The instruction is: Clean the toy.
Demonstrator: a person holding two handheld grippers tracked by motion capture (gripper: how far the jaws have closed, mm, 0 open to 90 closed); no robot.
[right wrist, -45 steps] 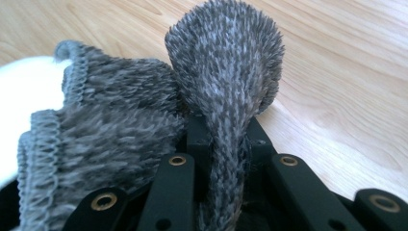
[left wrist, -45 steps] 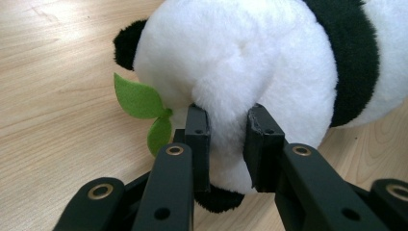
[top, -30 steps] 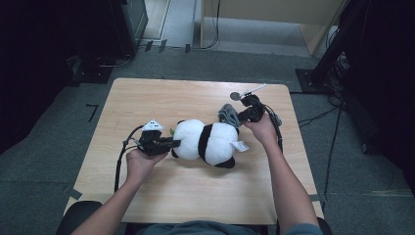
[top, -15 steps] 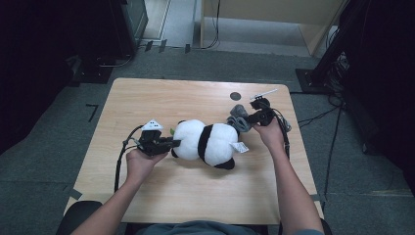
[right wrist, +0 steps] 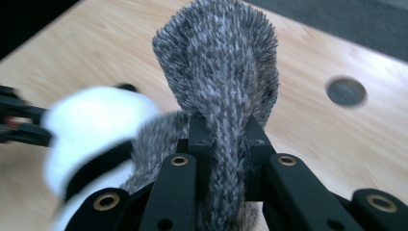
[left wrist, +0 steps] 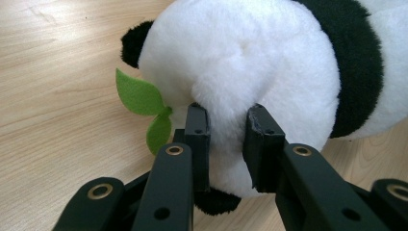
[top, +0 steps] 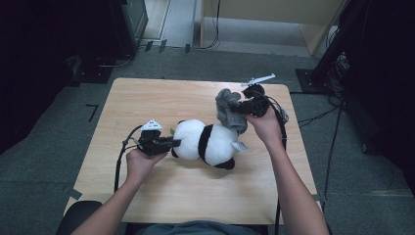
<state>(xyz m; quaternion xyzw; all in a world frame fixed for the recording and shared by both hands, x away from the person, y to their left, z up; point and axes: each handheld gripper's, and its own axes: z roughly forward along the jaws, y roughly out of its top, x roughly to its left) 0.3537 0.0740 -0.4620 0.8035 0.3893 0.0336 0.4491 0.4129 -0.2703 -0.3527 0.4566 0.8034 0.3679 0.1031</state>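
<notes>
Two hand-held grippers, left [top: 172, 143] clamping panda [top: 205, 142], right [top: 234, 108] clamping grey knit [top: 227, 110], above pale wooden table [top: 147, 98], grey floor [top: 58, 122] around.

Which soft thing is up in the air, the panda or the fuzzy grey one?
The fuzzy grey cloth: the right gripper pinches it and holds it raised. The panda lies on the table, its head clamped by the left gripper.

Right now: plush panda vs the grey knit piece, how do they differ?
The plush panda is smooth white-and-black pile; the grey knit piece is mottled grey and looks nubby. The panda lies on the table, far bulkier; the knit piece is smaller, lifted, and droops onto the panda's back end. The left gripper pinches the panda's head; the right gripper clamps a narrow fold of the knit. Both are soft, and each is held by one gripper.
</notes>
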